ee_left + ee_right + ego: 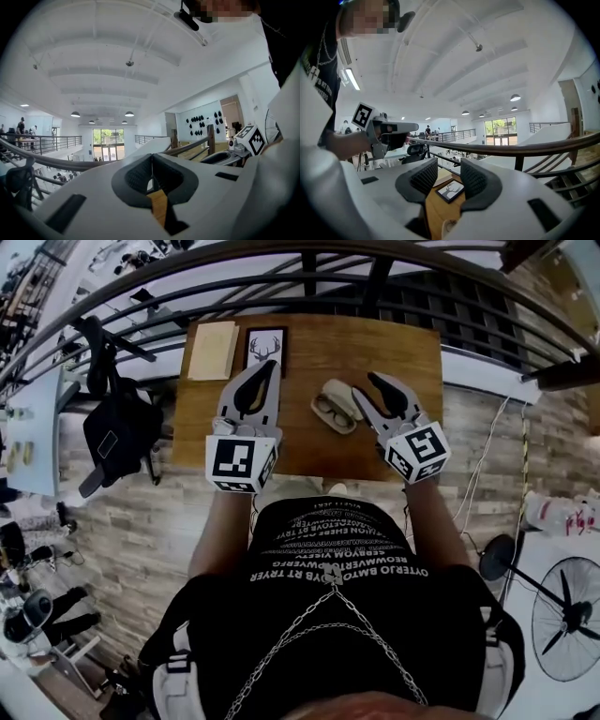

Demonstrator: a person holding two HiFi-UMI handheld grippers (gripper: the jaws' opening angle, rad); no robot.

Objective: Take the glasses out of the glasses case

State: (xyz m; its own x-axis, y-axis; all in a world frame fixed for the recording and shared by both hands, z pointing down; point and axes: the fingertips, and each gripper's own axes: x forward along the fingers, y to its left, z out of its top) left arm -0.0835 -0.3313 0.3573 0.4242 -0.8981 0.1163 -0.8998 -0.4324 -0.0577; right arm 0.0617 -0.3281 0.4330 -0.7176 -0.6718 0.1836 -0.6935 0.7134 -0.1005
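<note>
While glasses case [343,397] lies open | left gripper [151,159] clenched | right gripper [449,174] released, empty

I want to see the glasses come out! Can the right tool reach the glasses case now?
Probably yes. The right tool sits just beside the open glasses case, its jaws apart and empty, and only bare table lies between them. The glasses show inside, uncovered.

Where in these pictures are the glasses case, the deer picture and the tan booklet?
glasses case [341,393]: head view, on its open lid.
deer picture [265,347]: head view, middle of the print.
tan booklet [214,350]: head view, middle of its cover.
</note>
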